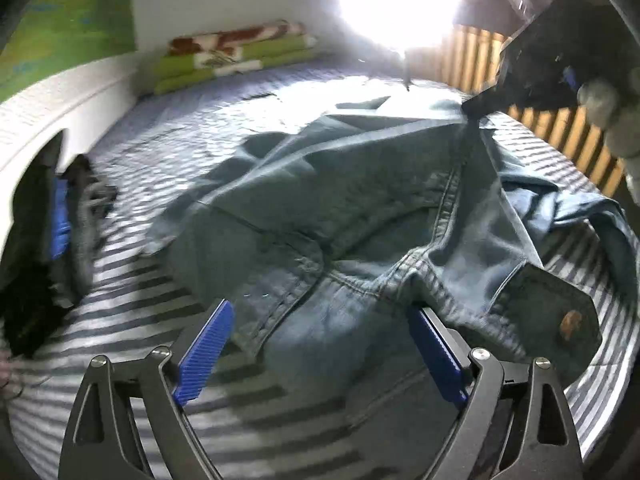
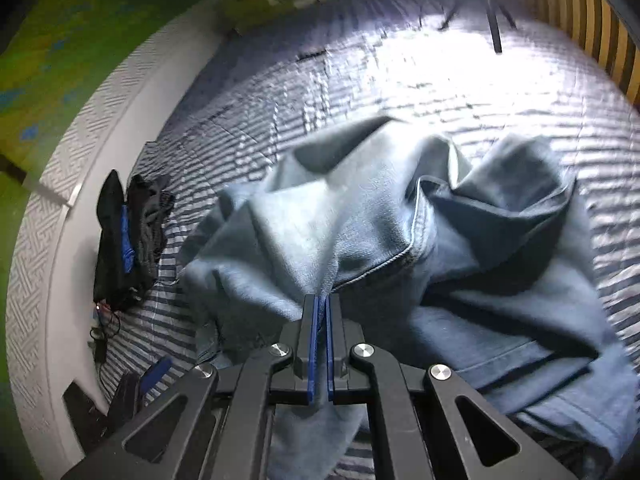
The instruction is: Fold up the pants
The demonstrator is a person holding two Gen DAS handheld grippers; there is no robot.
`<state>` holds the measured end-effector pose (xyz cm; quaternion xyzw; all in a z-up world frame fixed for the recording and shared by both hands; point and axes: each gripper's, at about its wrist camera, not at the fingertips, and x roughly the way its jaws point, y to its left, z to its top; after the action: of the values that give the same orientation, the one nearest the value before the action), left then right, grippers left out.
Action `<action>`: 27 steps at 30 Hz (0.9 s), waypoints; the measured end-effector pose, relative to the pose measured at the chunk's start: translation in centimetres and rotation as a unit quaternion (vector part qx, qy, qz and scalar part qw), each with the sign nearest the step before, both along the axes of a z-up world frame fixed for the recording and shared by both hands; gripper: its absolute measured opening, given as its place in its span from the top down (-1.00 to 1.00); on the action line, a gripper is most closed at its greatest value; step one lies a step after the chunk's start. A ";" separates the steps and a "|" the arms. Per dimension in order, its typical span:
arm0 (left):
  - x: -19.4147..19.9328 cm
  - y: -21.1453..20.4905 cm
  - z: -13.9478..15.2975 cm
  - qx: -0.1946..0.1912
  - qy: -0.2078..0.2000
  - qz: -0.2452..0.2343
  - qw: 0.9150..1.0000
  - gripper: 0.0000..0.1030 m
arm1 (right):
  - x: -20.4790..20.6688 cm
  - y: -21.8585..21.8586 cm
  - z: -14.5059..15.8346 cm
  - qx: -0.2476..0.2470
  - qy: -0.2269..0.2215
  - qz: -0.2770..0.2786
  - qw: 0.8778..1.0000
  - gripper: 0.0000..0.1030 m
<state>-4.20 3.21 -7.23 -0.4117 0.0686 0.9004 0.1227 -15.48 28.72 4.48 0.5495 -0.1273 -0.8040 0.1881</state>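
Blue jeans (image 1: 360, 208) lie crumpled mid-bed (image 1: 180, 148) — the right gripper (image 2: 322, 300) pinches a fold of denim; the left gripper (image 1: 320, 320) hovers spread, holding nothing.

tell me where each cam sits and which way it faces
Left wrist: rides the left gripper, angled down over jeans on the striped bedspread; own open jaws, a gloved hand and the right gripper show.
Right wrist: rides the right gripper, angled down; jaws clamped on denim.
Shared: jeans, bedspread, dark clothes pile.
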 end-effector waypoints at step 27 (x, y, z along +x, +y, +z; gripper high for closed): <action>24.4 7.1 6.8 0.107 -0.126 -0.130 0.978 0.86 | 27.6 12.2 -1.0 0.062 -0.029 0.012 0.998 1.00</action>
<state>20.15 10.31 -0.41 -0.4941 0.0086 0.8196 0.2898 12.09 40.96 3.53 0.5851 -0.0757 -0.7915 0.1598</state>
